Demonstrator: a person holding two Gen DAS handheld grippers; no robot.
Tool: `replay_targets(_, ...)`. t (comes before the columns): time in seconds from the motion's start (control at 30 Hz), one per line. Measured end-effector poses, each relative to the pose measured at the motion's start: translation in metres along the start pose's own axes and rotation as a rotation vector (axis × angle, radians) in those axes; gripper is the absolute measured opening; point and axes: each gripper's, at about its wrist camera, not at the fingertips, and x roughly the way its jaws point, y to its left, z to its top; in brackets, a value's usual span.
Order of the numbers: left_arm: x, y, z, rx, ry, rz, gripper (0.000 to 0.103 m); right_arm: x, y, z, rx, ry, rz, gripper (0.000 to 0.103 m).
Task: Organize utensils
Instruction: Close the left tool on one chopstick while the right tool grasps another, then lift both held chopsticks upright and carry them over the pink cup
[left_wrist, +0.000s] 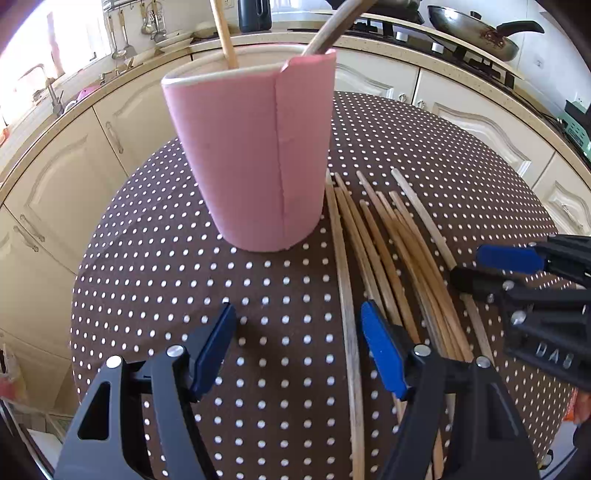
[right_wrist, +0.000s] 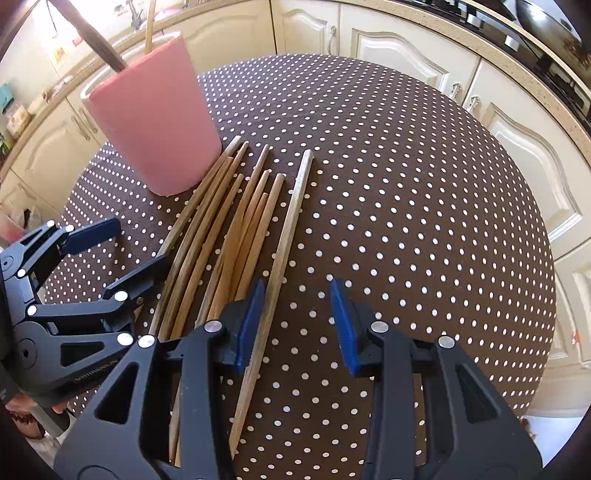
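A pink utensil cup (left_wrist: 247, 155) stands on the brown polka-dot table (left_wrist: 155, 280); a wooden stick (left_wrist: 225, 33) and a dark-handled utensil (left_wrist: 332, 29) stand in it. Several wooden chopsticks (left_wrist: 391, 258) lie flat to its right. My left gripper (left_wrist: 299, 347) is open and empty, low over the table in front of the cup. In the right wrist view the cup (right_wrist: 151, 122) is at the far left and the chopsticks (right_wrist: 236, 221) fan out ahead. My right gripper (right_wrist: 297, 325) is open beside the rightmost chopstick (right_wrist: 284, 251), which passes just inside its left pad.
Cream kitchen cabinets (left_wrist: 92, 147) and a counter ring the round table. A frying pan (left_wrist: 476, 31) sits on the stove at the back right. The left gripper shows in the right wrist view (right_wrist: 122, 251); the right gripper shows in the left wrist view (left_wrist: 491, 266).
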Motion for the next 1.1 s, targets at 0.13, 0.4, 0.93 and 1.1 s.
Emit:
replay_targets(0.13,0.004,-0.003,0.008,-0.002,-0.001,-0.001,0.063,0.006,0.006,0.012,-0.033,0.037,-0.029,0.024)
replay_targets(0.4,0.001,-0.007,0.011,0.020,-0.006,-0.014,0.008,0.011,0.001,0.018,-0.019,0.035,-0.013,0.008)
replay_targets(0.93,-0.038,0.004,-0.029,-0.038,-0.021,-0.179,0.006,-0.021,-0.032,-0.029,0.092,-0.021,0.184,0.006)
replay_targets(1.1,-0.072,0.006,-0.042,-0.020,-0.112,-0.234,0.006,-0.052,-0.041,-0.045,0.133,-0.120,0.283,0.006)
